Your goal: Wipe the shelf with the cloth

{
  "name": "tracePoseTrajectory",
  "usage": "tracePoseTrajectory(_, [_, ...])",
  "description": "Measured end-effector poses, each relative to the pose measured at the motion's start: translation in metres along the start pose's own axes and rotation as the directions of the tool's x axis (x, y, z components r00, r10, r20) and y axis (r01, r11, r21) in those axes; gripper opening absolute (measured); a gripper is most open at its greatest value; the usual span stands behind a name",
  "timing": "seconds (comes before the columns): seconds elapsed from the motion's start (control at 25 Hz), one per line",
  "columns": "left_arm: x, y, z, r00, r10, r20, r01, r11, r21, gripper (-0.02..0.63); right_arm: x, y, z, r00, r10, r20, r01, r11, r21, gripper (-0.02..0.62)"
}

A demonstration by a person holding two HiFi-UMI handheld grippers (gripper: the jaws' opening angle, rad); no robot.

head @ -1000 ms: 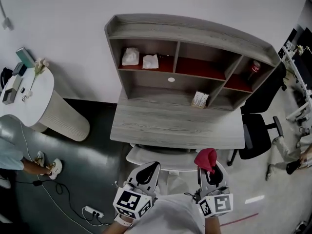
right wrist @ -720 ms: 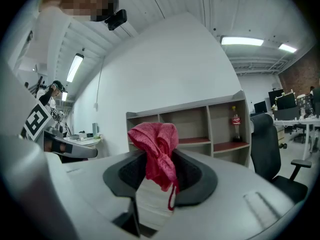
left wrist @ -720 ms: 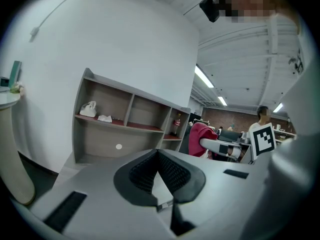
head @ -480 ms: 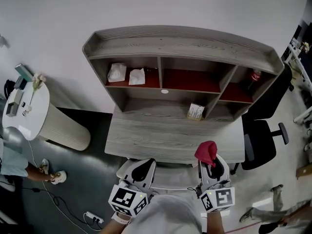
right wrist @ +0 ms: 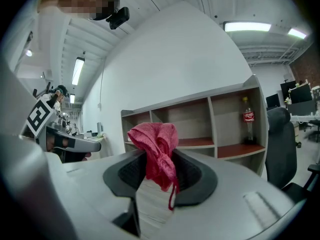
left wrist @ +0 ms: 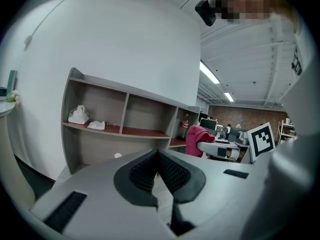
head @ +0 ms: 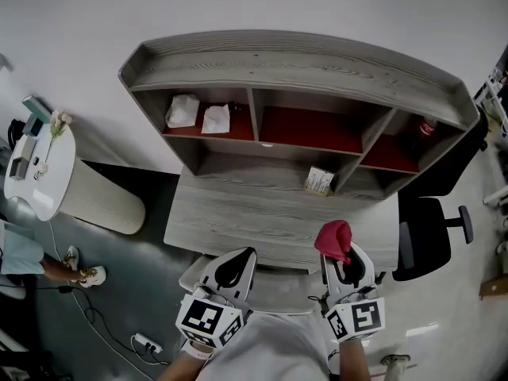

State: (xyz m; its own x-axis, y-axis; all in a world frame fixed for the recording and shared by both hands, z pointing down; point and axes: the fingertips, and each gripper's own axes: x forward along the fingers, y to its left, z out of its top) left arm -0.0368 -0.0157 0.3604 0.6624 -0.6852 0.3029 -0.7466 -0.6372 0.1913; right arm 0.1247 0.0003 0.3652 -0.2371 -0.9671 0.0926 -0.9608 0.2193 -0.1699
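Both claws have edged nearer the bench (head: 262, 221). Right claw (head: 341, 259) clamps the red cloth (head: 333, 239); left claw (head: 236, 259) is pinched together, empty. The shelf (head: 294, 66) stands far.

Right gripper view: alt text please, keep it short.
The right hand-held gripper is closed on a bunched red cloth, which sticks up from between its jaws. Beyond it, a grey wooden shelf unit with red-lined compartments stands against a white wall, with a red-labelled bottle upright in its rightmost compartment.
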Motion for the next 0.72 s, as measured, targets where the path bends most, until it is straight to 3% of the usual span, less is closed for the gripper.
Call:
tracePoseTrajectory(0.4, [0.026, 0.009, 0.009, 1.000, 0.000, 0.021, 0.000, 1.000, -0.025, 0.006, 0.038, -0.008, 0.018, 0.998, 0.048, 0.032, -0.048, 0.999, -0.004, 0.153])
tracePoseTrajectory(0.72, [0.056, 0.029, 0.030, 0.998, 0.014, 0.063, -0.014, 1.000, -0.009, 0.006, 0.108, -0.019, 0.056, 0.988, 0.115, 0.100, -0.110, 0.993, -0.052, 0.153])
